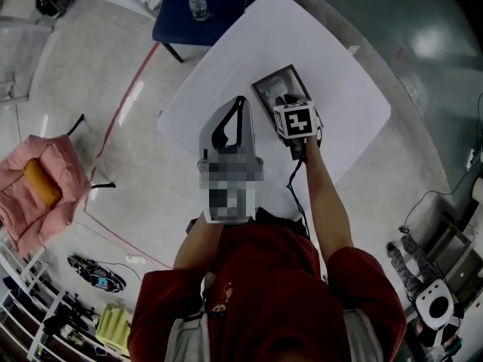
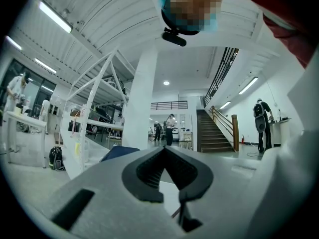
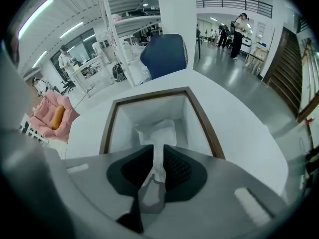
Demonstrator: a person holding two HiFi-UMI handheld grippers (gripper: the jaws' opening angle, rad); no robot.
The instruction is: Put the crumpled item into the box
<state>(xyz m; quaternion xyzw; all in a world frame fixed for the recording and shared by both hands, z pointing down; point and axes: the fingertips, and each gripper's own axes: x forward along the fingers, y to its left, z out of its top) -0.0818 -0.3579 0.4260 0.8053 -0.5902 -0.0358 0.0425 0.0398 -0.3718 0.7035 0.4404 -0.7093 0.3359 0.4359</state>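
Note:
The box point(image 3: 199, 116) has a brown rim and white walls and stands open on the white table point(image 1: 226, 59). My right gripper point(image 3: 158, 146) is just above the box's near edge, shut on the crumpled white paper point(image 3: 158, 132). The paper's free end hangs down inside the box. In the head view the right gripper point(image 1: 287, 104) and its marker cube cover part of the box point(image 1: 266, 85). My left gripper point(image 1: 240, 102) is held up over the table's near left part. Its jaws point(image 2: 164, 149) are shut with nothing between them, aimed out across the hall.
A blue chair point(image 1: 200, 10) with a water bottle point(image 1: 198, 4) on its seat stands beyond the table's far corner. A pink cushioned seat point(image 1: 41, 187) is on the floor to the left, and red tape lines run across the floor. People stand far off in the hall.

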